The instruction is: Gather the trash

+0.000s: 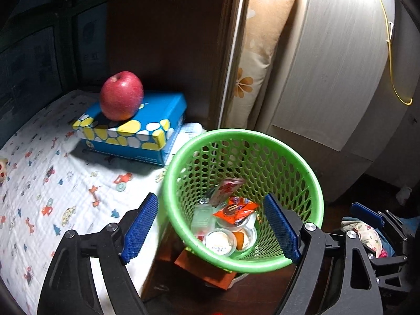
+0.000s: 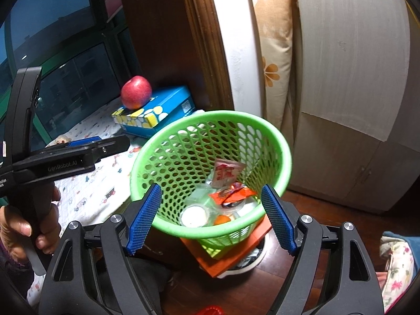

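Observation:
A green mesh waste basket (image 1: 302,173) stands beside the bed on a red-brown box (image 1: 204,267); it also shows in the right wrist view (image 2: 275,136). Inside lie an orange snack wrapper (image 1: 235,210), a pink sachet (image 1: 228,187), clear plastic cups (image 1: 219,242) and an orange piece (image 1: 240,239). My left gripper (image 1: 211,227) is open and empty above the basket's near rim. My right gripper (image 2: 211,215) is open and empty, also over the near rim. The left gripper appears from the side in the right wrist view (image 2: 86,147).
A red apple (image 1: 121,95) sits on a blue and yellow tissue box (image 1: 136,131) on the bed with a patterned white sheet (image 1: 52,183). A pale wardrobe (image 1: 328,65) and a flowered cushion (image 1: 260,47) stand behind the basket. Cloth (image 2: 396,260) lies on the wood floor at right.

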`<state>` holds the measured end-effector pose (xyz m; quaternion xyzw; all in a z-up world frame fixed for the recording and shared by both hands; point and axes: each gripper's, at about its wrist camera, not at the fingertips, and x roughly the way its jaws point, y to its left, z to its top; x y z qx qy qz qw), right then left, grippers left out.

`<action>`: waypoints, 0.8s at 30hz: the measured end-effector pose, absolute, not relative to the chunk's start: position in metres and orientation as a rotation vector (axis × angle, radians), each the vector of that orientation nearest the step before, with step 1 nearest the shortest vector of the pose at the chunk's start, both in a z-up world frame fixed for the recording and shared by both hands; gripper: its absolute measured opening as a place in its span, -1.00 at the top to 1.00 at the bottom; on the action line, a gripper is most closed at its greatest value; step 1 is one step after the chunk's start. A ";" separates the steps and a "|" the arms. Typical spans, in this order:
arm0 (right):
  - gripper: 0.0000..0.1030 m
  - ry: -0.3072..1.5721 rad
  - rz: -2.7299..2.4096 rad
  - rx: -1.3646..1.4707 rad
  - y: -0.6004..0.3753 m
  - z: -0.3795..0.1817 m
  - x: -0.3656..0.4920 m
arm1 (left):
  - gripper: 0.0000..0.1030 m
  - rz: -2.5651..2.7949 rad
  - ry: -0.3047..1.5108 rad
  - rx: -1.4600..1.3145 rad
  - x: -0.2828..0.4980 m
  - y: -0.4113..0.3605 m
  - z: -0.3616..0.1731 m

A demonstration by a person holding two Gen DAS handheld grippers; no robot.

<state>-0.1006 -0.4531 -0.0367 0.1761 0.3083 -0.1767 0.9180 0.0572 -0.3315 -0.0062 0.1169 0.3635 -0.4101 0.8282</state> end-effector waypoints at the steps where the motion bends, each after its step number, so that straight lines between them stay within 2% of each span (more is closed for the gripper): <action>1: -0.57 0.634 -0.361 0.359 -0.450 -0.037 -0.099 | -0.54 -0.862 0.772 0.241 0.059 -0.326 -0.004; 3: -0.58 0.630 -0.352 0.358 -0.445 -0.035 -0.097 | -0.57 -0.839 0.771 0.230 0.063 -0.316 -0.001; 5: -0.59 0.625 -0.339 0.362 -0.440 -0.034 -0.095 | -0.74 -0.811 0.763 0.217 0.066 -0.304 0.002; 13: -0.71 0.605 -0.296 0.351 -0.420 -0.022 -0.083 | -0.81 -0.707 0.763 0.176 0.077 -0.257 0.010; 24: -0.77 0.590 -0.254 0.324 -0.397 -0.010 -0.065 | -0.86 -0.584 0.758 0.160 0.083 -0.209 0.011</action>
